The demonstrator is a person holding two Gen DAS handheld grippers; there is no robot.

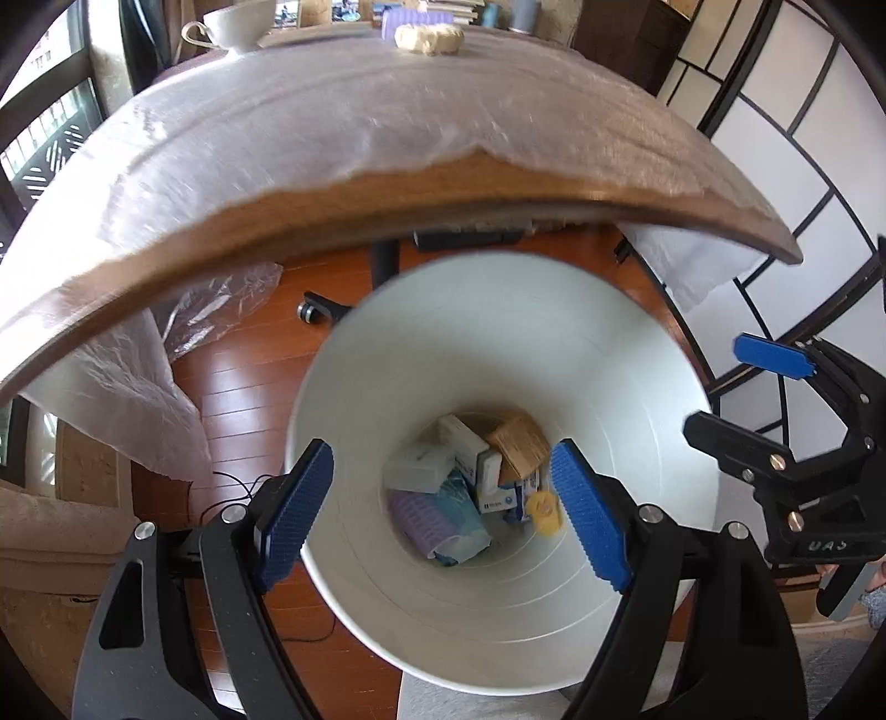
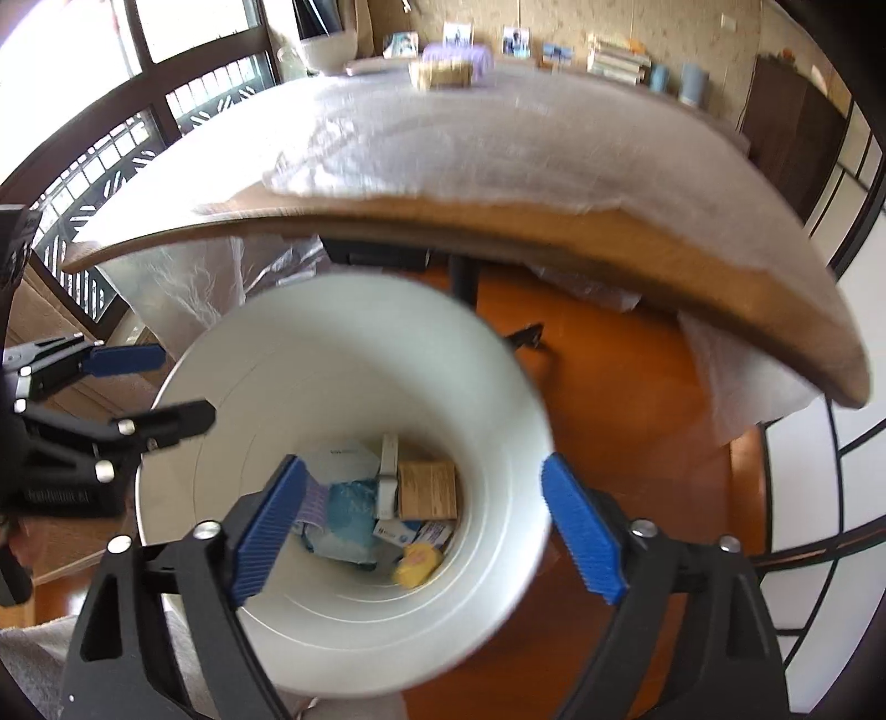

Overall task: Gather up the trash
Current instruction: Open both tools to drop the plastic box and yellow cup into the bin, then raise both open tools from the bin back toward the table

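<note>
Both grippers, left and right, hung over the white bin, fingers spread, pinching nothing; trash lay inside.

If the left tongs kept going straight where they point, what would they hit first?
Probably the trash at the bottom of the white bin; the left tongs stand open over its mouth, nothing between. Depth is unclear.

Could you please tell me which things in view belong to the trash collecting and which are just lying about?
Part of the job:
white bin
discarded boxes and packets inside it
beige lump on the table
purple item behind it
left gripper, open
right gripper, open

Just lying about:
teacup
books
photos
</note>
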